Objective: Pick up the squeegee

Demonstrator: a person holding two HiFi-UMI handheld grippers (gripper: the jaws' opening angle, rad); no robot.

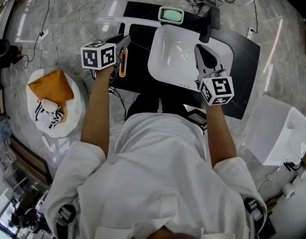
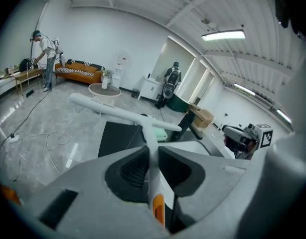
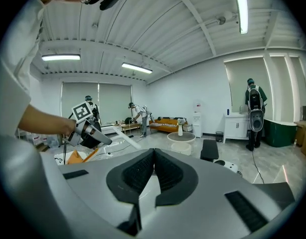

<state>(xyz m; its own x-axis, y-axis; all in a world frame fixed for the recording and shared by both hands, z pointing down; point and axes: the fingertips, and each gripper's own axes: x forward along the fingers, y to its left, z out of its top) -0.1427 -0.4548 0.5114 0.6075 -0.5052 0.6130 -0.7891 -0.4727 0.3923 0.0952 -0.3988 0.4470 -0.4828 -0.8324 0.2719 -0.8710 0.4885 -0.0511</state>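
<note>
Grasping item: white squeegee (image 1: 127, 21), its handle clamped between the fingers of the left gripper (image 1: 124, 48); it was held in the air above the black mat (image 1: 138, 39), blade crosswise beyond the fingertips. Right gripper (image 1: 202, 53) had fingers pressed together, empty, above the white basin (image 1: 168, 59).

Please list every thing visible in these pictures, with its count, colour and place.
squeegee: 1, white, in the left gripper
basin: 1, white, on the mat
mat: 1, black, on the floor
faucet: 1, black, at the basin's far edge
dish: 1, mint green, beside the faucet
table: 1, white, left
orange cloth: 1, orange, on the table
box: 1, white, right
cables: several, white, on the floor
left gripper: 1, grey, shut on the squeegee handle
right gripper: 1, grey, shut, empty, above the basin
</note>
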